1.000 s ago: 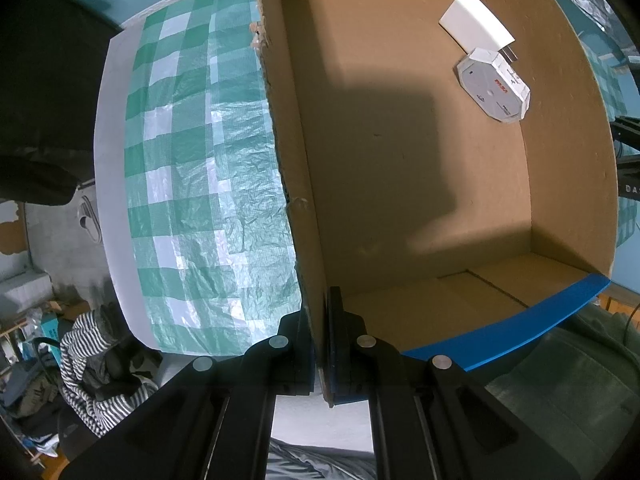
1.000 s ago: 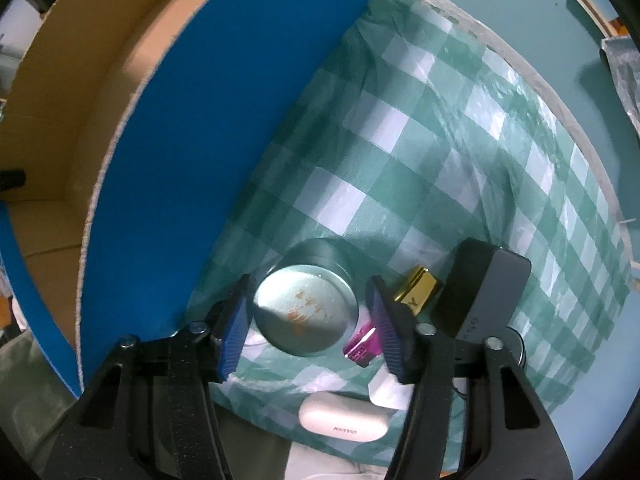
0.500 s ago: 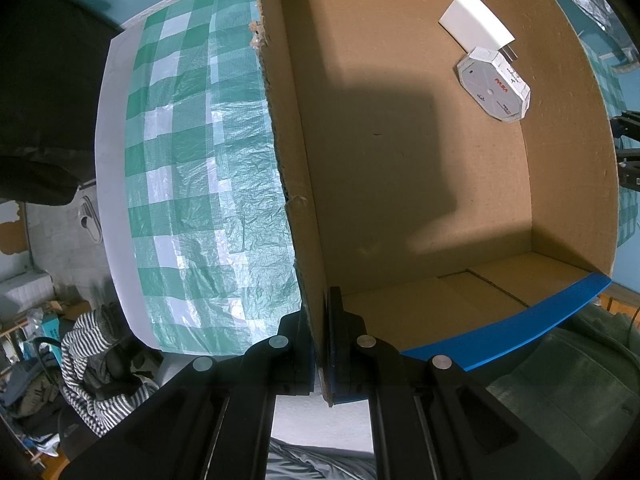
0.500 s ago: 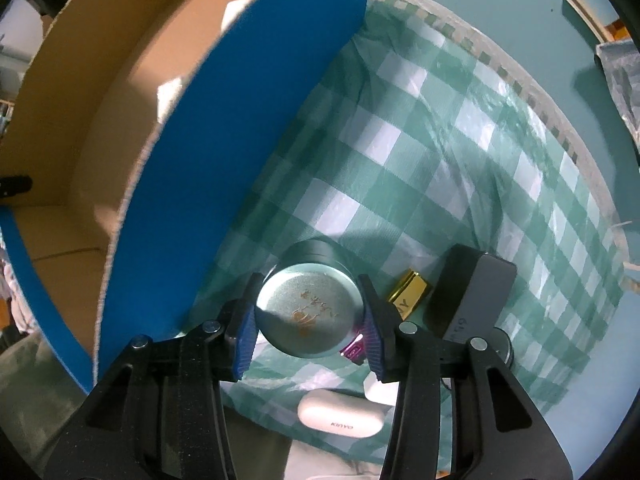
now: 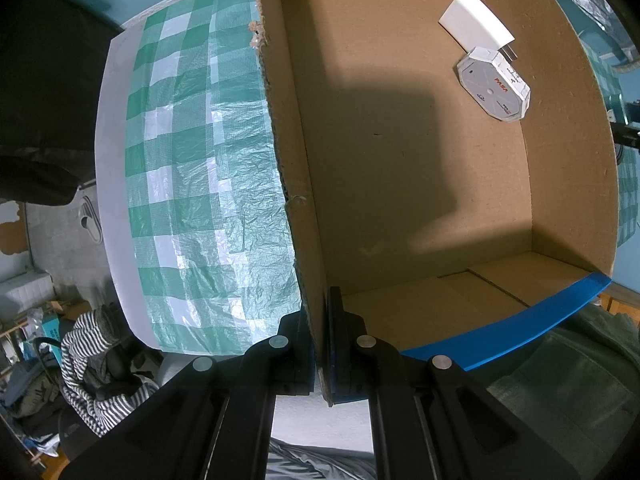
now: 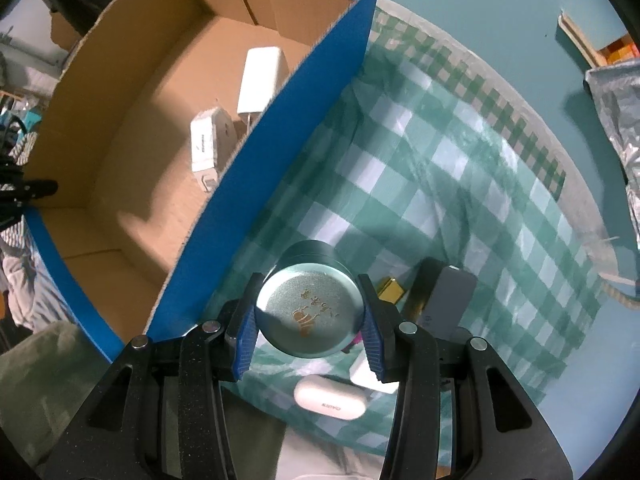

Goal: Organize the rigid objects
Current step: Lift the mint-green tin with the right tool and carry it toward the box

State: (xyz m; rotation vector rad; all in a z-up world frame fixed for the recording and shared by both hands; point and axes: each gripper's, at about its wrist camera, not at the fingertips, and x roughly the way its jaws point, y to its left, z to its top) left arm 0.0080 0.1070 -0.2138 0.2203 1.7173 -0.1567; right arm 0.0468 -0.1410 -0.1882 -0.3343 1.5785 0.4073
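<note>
- Left gripper [image 5: 320, 344]: jaws shut tight on the near left wall of the cardboard box [image 5: 296, 184], one finger outside the wall, the other inside; pointing straight down.
- Left of the box: green-and-white checked cloth [image 5: 192, 184] over a pale table edge. Striped garment [image 5: 92, 356] lies below the table edge, at lower left of the left wrist view.
- Box interior: brown floor, mostly bare and in shadow. White charger block [image 5: 474, 26] lies in the far right corner, its prongs touching a white octagonal box [image 5: 494, 86] with red lettering. Both also visible from the right wrist view, past the blue outer wall [image 6: 272, 184].
- Right gripper [image 6: 308, 312]: jaws had just closed further, and now the blue pads [image 6: 246, 336] press both sides of a round green tin [image 6: 308, 312] with gold print on its lid. Tin is gripped and sits above the cloth, just beside the blue wall, outside the box.
- Under and right of the tin, on the checked cloth: a gold item [image 6: 390, 290], a magenta item mostly hidden behind the right finger, a grey rectangular device [image 6: 450, 296].
- Nearest the camera: white oval case [image 6: 330, 398], touching a white object partly hidden by the right finger.
- Far right: teal surface [image 6: 500, 8] beyond the cloth; silver foil bag [image 6: 616, 96] at the edge.
</note>
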